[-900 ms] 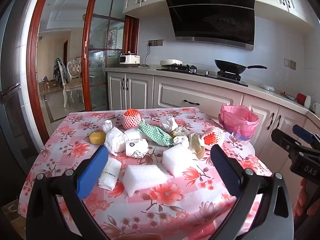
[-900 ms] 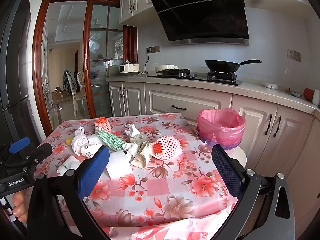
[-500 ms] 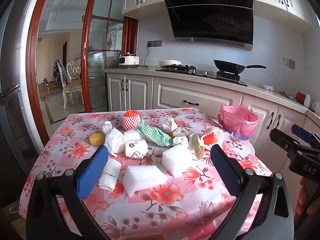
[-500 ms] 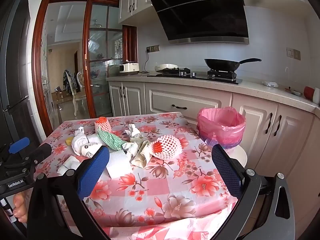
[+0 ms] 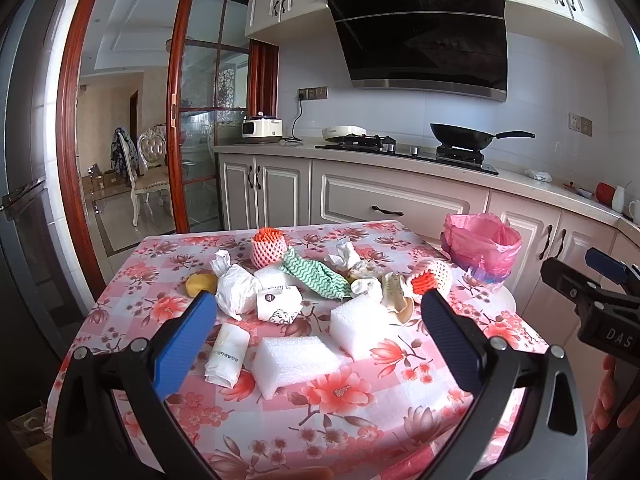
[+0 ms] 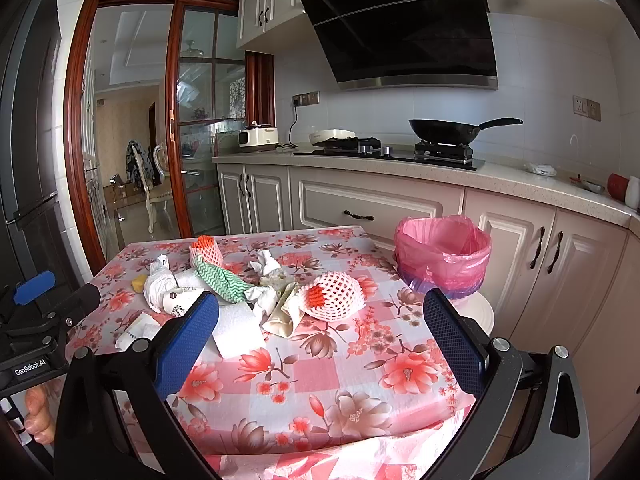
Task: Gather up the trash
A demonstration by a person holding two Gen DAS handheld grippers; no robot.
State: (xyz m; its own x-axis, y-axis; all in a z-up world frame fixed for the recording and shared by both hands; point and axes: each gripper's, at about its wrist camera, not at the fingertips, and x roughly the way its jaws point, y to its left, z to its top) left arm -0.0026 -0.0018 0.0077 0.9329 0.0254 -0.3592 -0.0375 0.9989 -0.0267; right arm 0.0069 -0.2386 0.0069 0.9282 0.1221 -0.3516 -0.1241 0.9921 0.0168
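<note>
A pile of trash lies on the floral table (image 5: 360, 420): two white foam blocks (image 5: 294, 360), a folded paper packet (image 5: 226, 354), crumpled white paper (image 5: 236, 290), a green-white cloth (image 5: 316, 276), and two red-white fruit nets (image 5: 434, 276), one also in the right wrist view (image 6: 332, 296). A bin lined with a pink bag (image 5: 482, 246) stands at the table's right, also in the right wrist view (image 6: 442, 254). My left gripper (image 5: 316, 334) is open and empty above the near foam blocks. My right gripper (image 6: 320, 344) is open and empty, short of the net.
A yellow fruit (image 5: 196, 284) sits at the pile's left. Kitchen cabinets (image 5: 360, 200) and a stove with a black wok (image 5: 460, 136) run behind the table. A glass door (image 5: 200, 140) is at the left. The table's front edge (image 6: 320, 452) is near me.
Both grippers have stayed open and almost still; the views shifted only slightly. Nothing on the table has moved.
</note>
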